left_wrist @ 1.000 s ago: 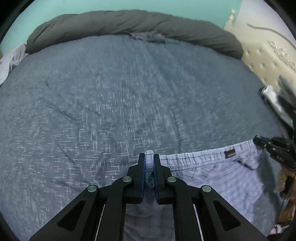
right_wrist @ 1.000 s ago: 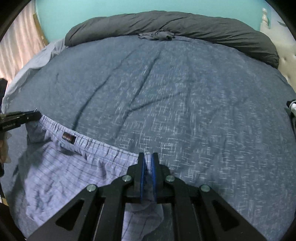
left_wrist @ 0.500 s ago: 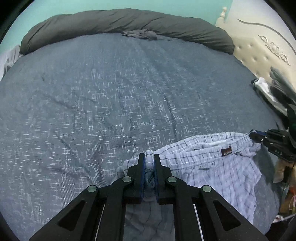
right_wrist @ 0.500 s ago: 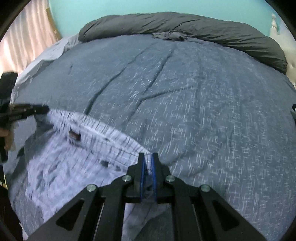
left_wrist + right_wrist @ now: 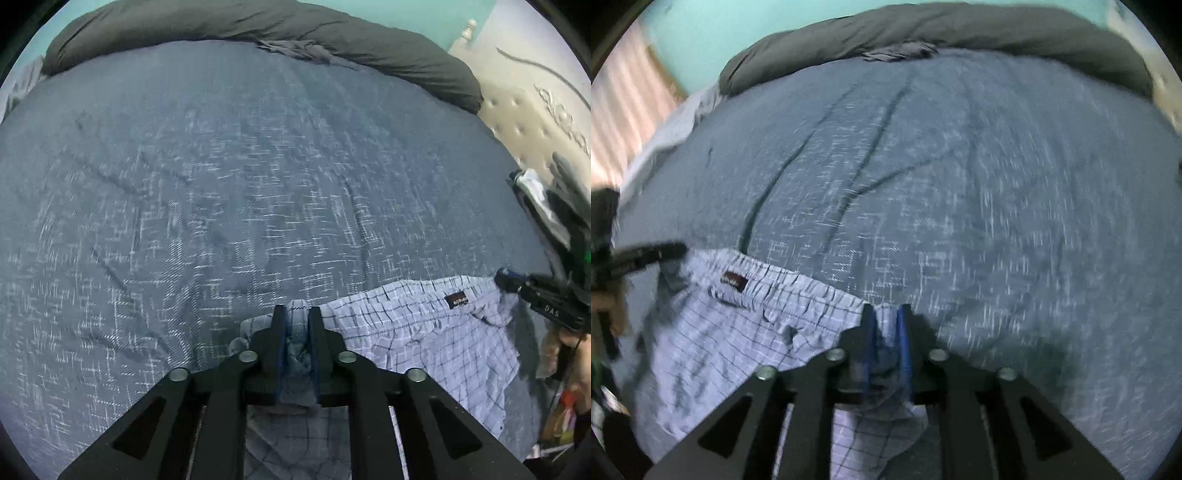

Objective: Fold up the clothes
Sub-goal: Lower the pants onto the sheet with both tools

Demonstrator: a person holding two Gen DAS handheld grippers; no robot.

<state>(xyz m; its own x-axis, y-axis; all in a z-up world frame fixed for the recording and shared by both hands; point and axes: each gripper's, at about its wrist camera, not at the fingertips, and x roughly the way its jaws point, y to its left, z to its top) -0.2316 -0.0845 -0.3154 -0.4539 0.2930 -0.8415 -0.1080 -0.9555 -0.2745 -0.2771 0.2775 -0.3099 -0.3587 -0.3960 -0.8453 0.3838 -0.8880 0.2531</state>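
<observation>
While the left gripper (image 5: 295, 314) stands with its jaws parted, a bunched corner of the checked shorts (image 5: 424, 332) sits loosely in the gap; the jaws have just been opening. The right gripper (image 5: 885, 314) is likewise spread, its jaws having just opened, with the opposite waistband corner between its blue pads (image 5: 903, 332). In neither view do the pads press on the cloth. The shorts lie on the near edge of the blue-grey bedspread (image 5: 240, 184), waistband toward the far side, a dark label (image 5: 455, 300) at its middle. In the left wrist view, the right gripper enters from the right edge, at the waistband end. A dark grey rolled duvet (image 5: 258, 22) runs along the far side of the bed, with a small crumpled grey garment (image 5: 299, 50) against it.
</observation>
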